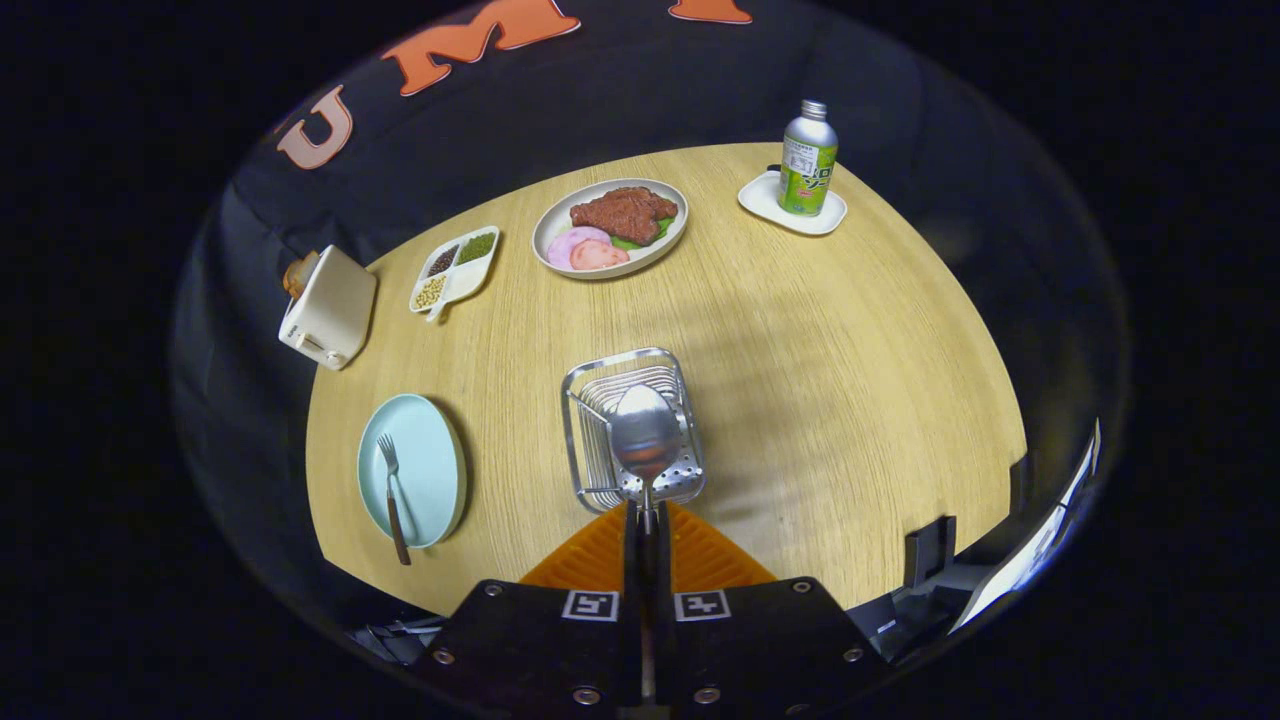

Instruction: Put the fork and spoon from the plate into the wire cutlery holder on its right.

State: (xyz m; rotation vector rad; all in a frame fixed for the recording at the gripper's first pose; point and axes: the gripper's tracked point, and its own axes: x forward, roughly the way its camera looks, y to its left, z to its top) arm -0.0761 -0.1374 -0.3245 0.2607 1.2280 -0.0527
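Just ahead of the tool (647,520), the spoon (645,440) sticks straight out along the fingers' line, its handle pinched between the two closed fingers and its bowl hanging above the wire holder (632,430). That is the relation the next move turns on: the spoon's long axis runs forward from the tool, and the holder sits directly under the bowl (whether the bowl already touches the wire I cannot tell). My judgement is that the spoon needs only to be tipped and let down into the holder's opening, handle clearing the rim, before the fingers part.

The fork (392,490) lies on the plate (425,462), off to the left of the holder and well apart from it, tines pointing away and handle end overhanging the near rim. It looks untouched, so roughly half the task remains.

Everything rests on a round, pale wooden counter (820,380). Beyond the holder are a dish of meat and sliced ham (610,228), a divided tray of beans (455,268) and a toaster (328,306) at the far left edge. A bottle (808,160) stands on a small saucer (790,205) at the far right. Black cloth backs the booth.
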